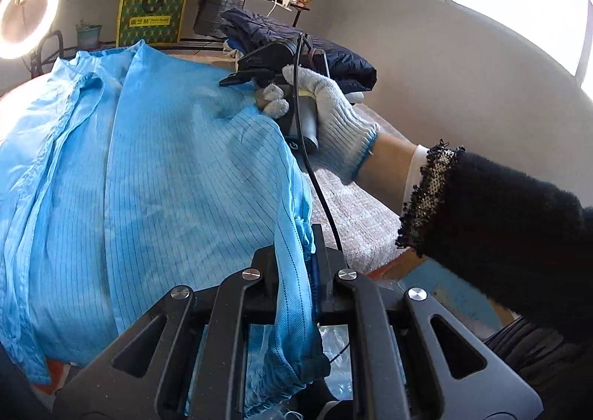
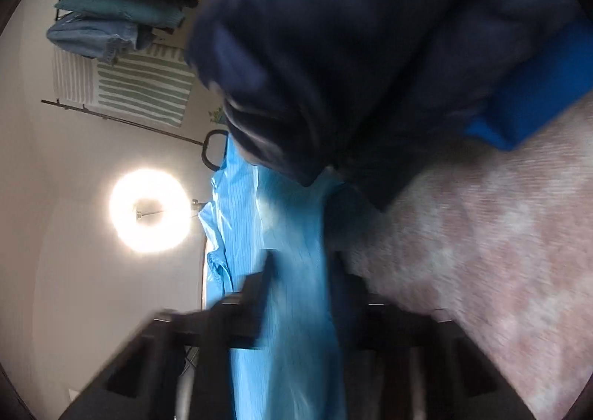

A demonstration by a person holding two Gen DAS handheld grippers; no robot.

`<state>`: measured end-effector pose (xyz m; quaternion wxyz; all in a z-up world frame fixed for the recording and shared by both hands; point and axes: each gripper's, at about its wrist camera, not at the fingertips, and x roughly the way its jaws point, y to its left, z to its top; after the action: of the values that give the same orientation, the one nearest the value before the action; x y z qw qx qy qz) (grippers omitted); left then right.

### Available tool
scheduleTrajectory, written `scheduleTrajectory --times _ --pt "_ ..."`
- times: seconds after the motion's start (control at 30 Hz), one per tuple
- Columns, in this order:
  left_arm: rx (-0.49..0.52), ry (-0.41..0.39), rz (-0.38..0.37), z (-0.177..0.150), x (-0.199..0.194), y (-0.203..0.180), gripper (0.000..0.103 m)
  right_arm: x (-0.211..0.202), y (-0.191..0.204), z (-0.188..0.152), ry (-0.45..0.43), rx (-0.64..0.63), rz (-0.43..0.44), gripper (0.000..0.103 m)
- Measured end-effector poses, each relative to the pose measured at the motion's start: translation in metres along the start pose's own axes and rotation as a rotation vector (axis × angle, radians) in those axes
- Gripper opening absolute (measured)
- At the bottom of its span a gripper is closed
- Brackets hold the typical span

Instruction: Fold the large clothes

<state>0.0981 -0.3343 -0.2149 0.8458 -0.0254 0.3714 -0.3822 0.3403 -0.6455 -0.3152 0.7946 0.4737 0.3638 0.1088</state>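
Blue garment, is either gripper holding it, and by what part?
Both. The left gripper clamps the blue garment at a hemmed edge; the right gripper pinches another edge.

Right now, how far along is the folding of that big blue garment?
Early. The light blue striped garment lies spread out and rumpled on the pinkish cover, no neat fold visible. In hand: the left gripper and right gripper each pinch an edge. Left: every fold.

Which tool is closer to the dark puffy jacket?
Right. The right tool, shut on the light blue striped garment, sits right beside the dark navy quilted jacket. The left tool clamps the garment's near edge, farther away.
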Motion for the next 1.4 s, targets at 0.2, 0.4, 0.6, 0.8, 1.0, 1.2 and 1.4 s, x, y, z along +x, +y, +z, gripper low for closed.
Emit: scheduleTrajectory --times 0.2,0.4,0.6,0.8,1.0,1.2,1.4 --pt "-0.067 0.017 -0.012 -0.009 -0.001 0.021 0.008 -0.002 0.064 -0.003 -0.048 -0.24 -0.163 0.0" --pt "-0.163 0.02 -0.023 -0.016 -0.01 0.043 0.008 0.016 0.133 -0.03 -0.046 -0.477 -0.314 0.0" --pt "-0.268 0.009 -0.024 -0.028 -0.029 0.067 0.008 0.053 0.2 -0.073 0.003 -0.699 -0.392 0.0" --pt "-0.44 0.009 -0.019 -0.048 -0.05 0.106 0.007 0.116 0.24 -0.124 0.087 -0.89 -0.448 0.0" --pt "-0.575 0.0 0.008 -0.064 -0.065 0.145 0.007 0.182 0.252 -0.168 0.166 -0.998 -0.492 0.0" --pt "-0.612 -0.008 0.014 -0.07 -0.068 0.158 0.007 0.19 0.257 -0.168 0.267 -0.923 -0.31 0.042" --pt "-0.661 -0.017 -0.001 -0.077 -0.072 0.17 0.007 0.13 0.262 -0.134 0.203 -0.777 -0.054 0.041"
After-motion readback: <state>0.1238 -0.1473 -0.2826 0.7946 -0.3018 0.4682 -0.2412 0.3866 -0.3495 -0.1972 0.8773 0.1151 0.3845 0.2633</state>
